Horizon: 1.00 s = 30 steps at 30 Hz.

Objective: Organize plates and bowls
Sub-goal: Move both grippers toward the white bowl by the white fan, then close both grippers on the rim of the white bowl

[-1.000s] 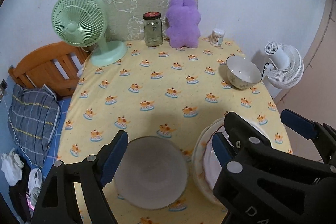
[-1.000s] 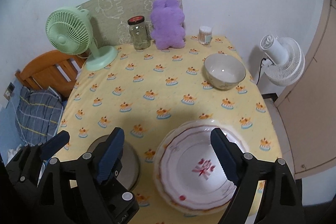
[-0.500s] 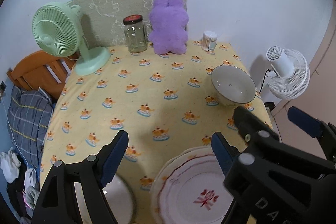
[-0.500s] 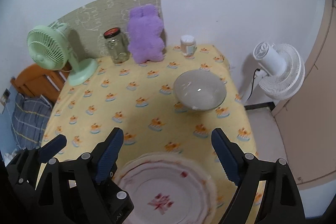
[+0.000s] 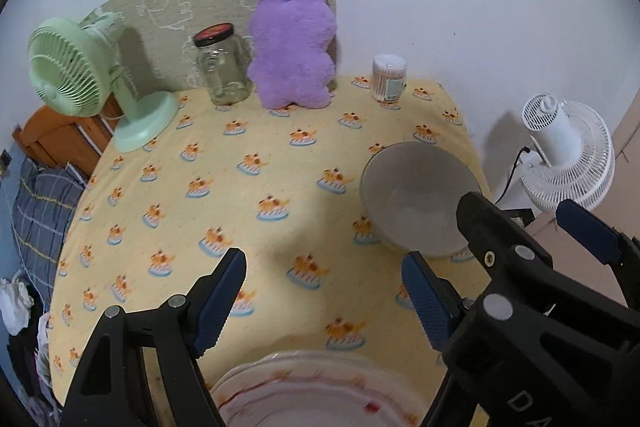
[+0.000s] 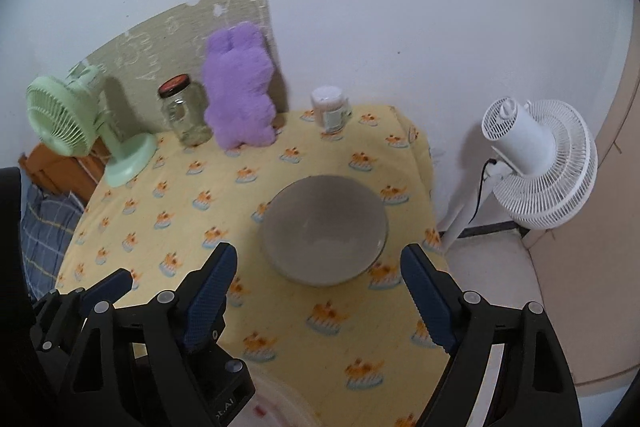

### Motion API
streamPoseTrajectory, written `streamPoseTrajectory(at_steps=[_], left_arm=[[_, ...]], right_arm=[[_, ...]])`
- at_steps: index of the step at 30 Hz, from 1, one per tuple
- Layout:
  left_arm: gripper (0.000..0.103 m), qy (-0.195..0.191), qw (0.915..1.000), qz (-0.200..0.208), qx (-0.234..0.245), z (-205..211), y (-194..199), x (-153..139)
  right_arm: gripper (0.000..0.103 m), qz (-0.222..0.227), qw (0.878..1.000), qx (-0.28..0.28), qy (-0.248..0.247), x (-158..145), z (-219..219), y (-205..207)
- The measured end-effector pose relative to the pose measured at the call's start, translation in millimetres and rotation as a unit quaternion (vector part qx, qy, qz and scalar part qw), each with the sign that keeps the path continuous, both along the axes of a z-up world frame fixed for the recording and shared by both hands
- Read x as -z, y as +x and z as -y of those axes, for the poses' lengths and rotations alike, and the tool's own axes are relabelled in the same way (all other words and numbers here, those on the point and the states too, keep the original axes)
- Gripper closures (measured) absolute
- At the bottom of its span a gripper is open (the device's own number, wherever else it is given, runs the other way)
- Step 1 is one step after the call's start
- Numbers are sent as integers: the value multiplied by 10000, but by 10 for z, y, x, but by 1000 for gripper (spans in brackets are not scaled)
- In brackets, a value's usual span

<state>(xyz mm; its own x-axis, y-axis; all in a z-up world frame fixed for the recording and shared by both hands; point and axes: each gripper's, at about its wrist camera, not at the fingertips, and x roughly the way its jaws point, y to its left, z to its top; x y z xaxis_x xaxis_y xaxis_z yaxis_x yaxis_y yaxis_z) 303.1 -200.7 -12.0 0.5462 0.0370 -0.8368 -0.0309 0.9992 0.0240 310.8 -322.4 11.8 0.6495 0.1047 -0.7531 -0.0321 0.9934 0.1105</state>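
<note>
Nothing looks stacked yet: the pale ceramic bowl (image 6: 324,230) sits alone on the yellow-clothed tabletop (image 6: 280,327), apart from the red-patterned white plate (image 5: 320,391). Both the left hand-held gripper (image 5: 324,303) and the right hand-held gripper (image 6: 316,299) gape empty.

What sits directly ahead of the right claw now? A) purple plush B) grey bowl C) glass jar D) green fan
B: the grey bowl lies on the yellow cloth just beyond the open right claw, centred between its fingers; nothing is gripped.
</note>
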Motion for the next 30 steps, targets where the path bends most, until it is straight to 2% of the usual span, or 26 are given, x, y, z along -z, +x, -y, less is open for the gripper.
streamPoseTrajectory(at_steps=[9,13,16,22,24,26,27,29,30], left_arm=[[22,132,9999,-79,51,317,517,326],[36,142,9997,-161,113,375,682,464],[46,132,9996,-214,101,377,779,550],[60,35,9990,-434,113,371,921,710],[62,72,9990,-443,72,369,946,735],[71,74,9990,-436,75,364,962,748],[72,93,9990,-429,73,365,968,755],[82,151,9990,-416,97,374,977,757],[84,194,9989,-408,99,378,978,754]], right_arm=[[17,-210,9997,80,-31,341,299,518],[17,-320,9990,253,-184,470,364,679],[18,-409,9987,283,-113,578,404,791],[32,-555,9982,236,-62,734,408,926],[49,-633,9978,179,-22,773,391,961],[58,-745,9971,124,30,822,369,1002],[62,-777,9969,113,46,837,358,1014],[66,-816,9966,113,63,861,342,1028],[72,-842,9964,108,63,873,331,1033]])
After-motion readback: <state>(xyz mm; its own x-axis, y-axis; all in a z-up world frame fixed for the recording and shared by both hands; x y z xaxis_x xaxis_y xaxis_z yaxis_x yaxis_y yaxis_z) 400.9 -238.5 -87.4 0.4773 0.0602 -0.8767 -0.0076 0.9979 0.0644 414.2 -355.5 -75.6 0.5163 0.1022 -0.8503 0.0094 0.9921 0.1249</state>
